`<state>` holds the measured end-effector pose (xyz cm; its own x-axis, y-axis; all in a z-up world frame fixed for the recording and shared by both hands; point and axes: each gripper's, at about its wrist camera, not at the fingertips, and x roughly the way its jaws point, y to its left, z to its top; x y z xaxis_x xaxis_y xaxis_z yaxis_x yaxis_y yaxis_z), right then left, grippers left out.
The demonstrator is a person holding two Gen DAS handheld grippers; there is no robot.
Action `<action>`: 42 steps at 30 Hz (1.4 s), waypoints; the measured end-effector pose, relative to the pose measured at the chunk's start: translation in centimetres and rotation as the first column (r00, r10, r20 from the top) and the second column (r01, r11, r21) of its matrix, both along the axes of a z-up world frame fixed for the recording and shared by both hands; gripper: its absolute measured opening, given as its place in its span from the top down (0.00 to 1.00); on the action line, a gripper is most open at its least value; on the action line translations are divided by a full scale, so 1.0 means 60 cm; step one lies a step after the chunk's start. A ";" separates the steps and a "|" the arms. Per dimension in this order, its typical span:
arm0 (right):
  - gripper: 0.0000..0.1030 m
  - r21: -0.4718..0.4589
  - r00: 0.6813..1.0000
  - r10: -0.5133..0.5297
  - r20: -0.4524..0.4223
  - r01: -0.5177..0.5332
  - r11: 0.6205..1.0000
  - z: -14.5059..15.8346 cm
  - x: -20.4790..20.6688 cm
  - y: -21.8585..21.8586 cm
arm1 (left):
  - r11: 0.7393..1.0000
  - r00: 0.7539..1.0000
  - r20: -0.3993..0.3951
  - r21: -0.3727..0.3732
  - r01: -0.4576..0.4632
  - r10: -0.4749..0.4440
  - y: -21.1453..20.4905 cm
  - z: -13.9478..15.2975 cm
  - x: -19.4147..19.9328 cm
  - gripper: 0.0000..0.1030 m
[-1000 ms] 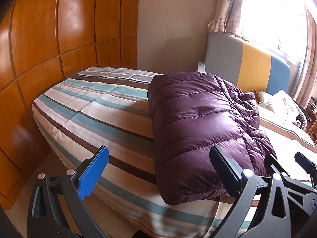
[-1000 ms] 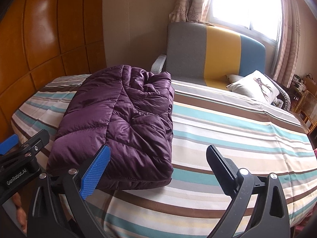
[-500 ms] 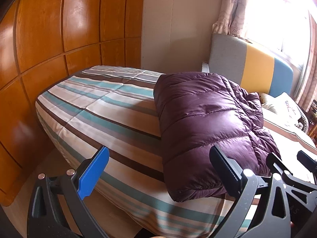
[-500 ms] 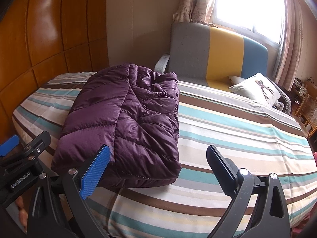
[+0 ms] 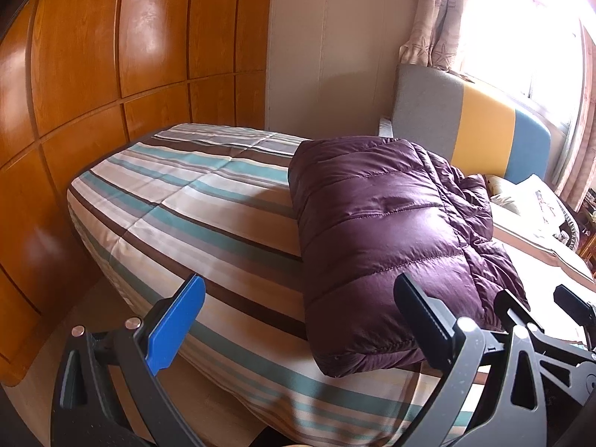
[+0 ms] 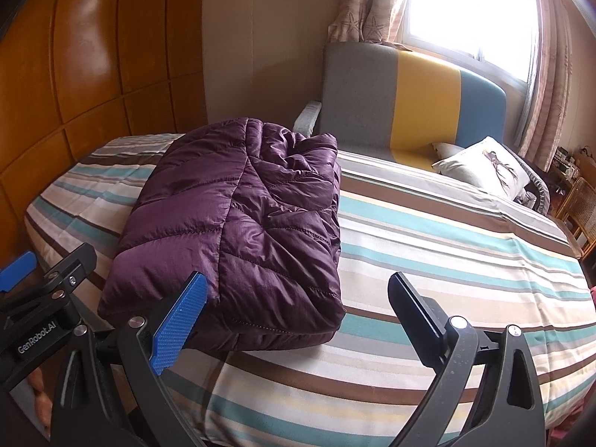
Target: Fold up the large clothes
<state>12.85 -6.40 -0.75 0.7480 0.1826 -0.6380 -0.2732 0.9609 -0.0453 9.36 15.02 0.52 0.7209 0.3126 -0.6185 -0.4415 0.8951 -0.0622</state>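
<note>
Up close, the left gripper (image 5: 298, 320) and right gripper (image 6: 298, 316) both gape wide, holding nothing. Just beyond their tips the purple puffer jacket (image 6: 238, 231) lies on the striped bed (image 6: 447, 246), folded into 1 compact bundle, so folding looks finished. Compared with 1 second ago, both grippers have drawn slightly back; behind stands the headboard (image 6: 409, 97).

A bed (image 6: 447, 246) carries everything here, covered by a quilt striped in cream, teal and brown, its stripes running across the width. On it lies a folded purple puffer jacket (image 6: 238, 231) — a thick, roughly rectangular bundle set toward the bed's near edge and the wood-panelled side. Well apart, by the grey, yellow and blue headboard (image 6: 409, 108), rests a white printed pillow (image 6: 484, 167).
</note>
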 end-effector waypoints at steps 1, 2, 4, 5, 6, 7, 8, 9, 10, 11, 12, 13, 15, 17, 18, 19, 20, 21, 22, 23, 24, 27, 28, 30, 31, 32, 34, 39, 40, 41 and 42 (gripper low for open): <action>0.06 -0.001 1.000 0.000 0.001 0.000 1.000 0.000 0.000 0.000 | 1.000 1.000 0.002 -0.003 0.002 -0.001 0.000 0.000 0.000 0.02; 0.06 -0.002 1.000 0.000 0.001 0.000 1.000 0.000 0.000 0.001 | 1.000 1.000 0.001 -0.003 0.001 -0.001 -0.001 0.001 0.000 0.02; 0.06 -0.003 1.000 0.000 0.003 0.000 1.000 -0.001 0.000 0.000 | 1.000 1.000 0.004 -0.004 -0.001 0.001 0.000 0.002 0.000 0.02; 0.06 -0.002 1.000 0.000 0.003 0.000 1.000 -0.001 0.000 0.000 | 1.000 1.000 0.004 -0.008 0.000 0.000 0.000 0.002 0.000 0.02; 0.06 0.000 1.000 -0.001 0.003 0.001 1.000 -0.001 0.000 0.000 | 1.000 1.000 0.003 -0.009 0.002 -0.002 -0.001 0.002 0.000 0.02; 0.06 0.001 1.000 0.000 0.001 0.000 1.000 -0.001 0.000 0.000 | 1.000 1.000 0.002 -0.011 0.004 -0.004 -0.001 0.002 0.000 0.02; 0.06 0.001 1.000 0.000 0.002 0.000 1.000 -0.001 0.000 0.001 | 1.000 1.000 0.002 -0.011 0.004 -0.004 -0.002 0.003 -0.001 0.02; 0.06 0.000 1.000 0.000 0.003 0.000 1.000 -0.001 -0.001 0.000 | 1.000 1.000 0.002 -0.010 0.004 -0.004 -0.002 0.003 -0.001 0.02; 0.06 -0.001 1.000 0.000 0.003 0.000 1.000 0.000 -0.001 0.000 | 1.000 1.000 0.002 -0.010 0.004 -0.004 -0.003 0.003 -0.001 0.02; 0.06 0.000 1.000 0.000 0.003 0.000 1.000 0.000 -0.001 0.000 | 1.000 1.000 0.003 -0.011 0.004 -0.004 -0.002 0.003 -0.001 0.02; 0.06 0.001 1.000 0.000 0.004 0.000 1.000 0.001 -0.001 -0.001 | 1.000 1.000 0.004 -0.012 0.004 -0.004 -0.002 0.003 -0.001 0.02; 0.06 0.001 1.000 0.000 0.006 0.000 1.000 0.001 -0.001 -0.001 | 1.000 1.000 0.006 -0.012 0.004 -0.004 -0.002 0.004 -0.001 0.02; 0.06 0.000 1.000 0.000 0.007 0.000 1.000 0.001 -0.001 -0.001 | 1.000 1.000 0.008 -0.008 0.004 -0.004 -0.004 0.005 -0.001 0.02; 0.06 -0.002 1.000 0.000 0.008 0.000 1.000 0.001 -0.001 -0.001 | 1.000 1.000 0.009 -0.003 0.005 -0.005 -0.005 0.006 -0.002 0.02; 0.06 -0.003 1.000 0.000 0.007 0.000 1.000 0.001 0.000 0.000 | 1.000 1.000 0.009 -0.002 0.006 -0.006 -0.006 0.007 -0.002 0.02; 0.06 -0.003 1.000 0.001 0.006 -0.001 1.000 0.001 -0.001 -0.001 | 1.000 1.000 0.008 -0.001 0.006 -0.006 -0.006 0.006 -0.002 0.02; 0.06 -0.002 1.000 0.001 0.006 -0.001 1.000 0.001 -0.001 -0.003 | 1.000 1.000 0.009 -0.003 0.004 -0.004 -0.006 0.006 -0.003 0.02; 0.06 -0.002 1.000 0.001 0.006 -0.001 1.000 0.002 -0.002 -0.004 | 1.000 1.000 0.008 -0.005 0.005 -0.005 -0.006 0.006 -0.003 0.02; 0.06 -0.001 1.000 0.000 0.006 0.000 1.000 0.002 -0.002 -0.005 | 1.000 1.000 0.008 -0.006 0.005 -0.005 -0.006 0.006 -0.003 0.02; 0.06 -0.002 1.000 0.000 0.007 0.000 1.000 0.003 -0.002 -0.005 | 1.000 1.000 0.010 -0.004 0.004 -0.004 -0.006 0.007 -0.004 0.02; 0.06 -0.003 1.000 0.000 0.008 0.000 1.000 0.004 -0.002 -0.005 | 1.000 1.000 0.012 -0.003 0.006 -0.006 -0.007 0.007 -0.003 0.02; 0.04 -0.001 1.000 0.000 0.006 0.000 1.000 0.004 -0.003 -0.006 | 1.000 1.000 0.013 -0.001 0.005 -0.005 -0.005 0.007 -0.006 0.02; 0.04 -0.002 1.000 0.000 0.007 0.000 1.000 0.004 -0.003 -0.007 | 1.000 1.000 0.012 -0.002 0.004 -0.004 -0.005 0.007 -0.006 0.02; 0.04 -0.004 1.000 0.002 0.010 -0.002 1.000 0.004 -0.004 -0.007 | 1.000 1.000 0.013 -0.003 0.004 -0.004 -0.004 0.008 -0.007 0.02; 0.04 -0.004 1.000 0.003 0.009 -0.002 1.000 0.004 -0.004 -0.007 | 1.000 1.000 0.012 -0.003 0.004 -0.004 -0.004 0.008 -0.007 0.02; 0.03 -0.003 1.000 0.002 0.009 -0.002 1.000 0.004 -0.004 -0.008 | 1.000 1.000 0.013 -0.005 0.006 -0.006 -0.005 0.008 -0.008 0.02; 0.04 -0.003 1.000 0.003 0.008 -0.003 1.000 0.003 -0.003 -0.008 | 1.000 1.000 0.017 -0.002 0.010 -0.010 -0.005 0.009 -0.008 0.02; 0.03 -0.006 1.000 0.004 0.002 -0.004 1.000 0.000 -0.003 -0.007 | 1.000 1.000 0.014 0.000 0.005 -0.005 -0.005 0.008 -0.007 0.02; 0.03 -0.007 1.000 0.003 0.002 -0.003 1.000 0.000 -0.002 -0.007 | 1.000 1.000 0.008 0.001 0.007 -0.007 -0.005 0.006 -0.006 0.02; 0.03 -0.007 1.000 0.002 0.001 -0.002 1.000 -0.001 -0.002 -0.006 | 1.000 1.000 0.003 0.000 0.008 -0.008 -0.005 0.004 -0.005 0.02; 0.03 -0.006 1.000 0.002 0.000 -0.002 1.000 -0.001 -0.002 -0.007 | 1.000 1.000 -0.004 -0.008 0.014 -0.014 -0.003 0.002 -0.002 0.02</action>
<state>12.72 -6.81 -0.83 0.7479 0.1798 -0.6390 -0.2749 0.9601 -0.0516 9.22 14.82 0.66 0.7227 0.2975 -0.6239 -0.4289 0.9009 -0.0672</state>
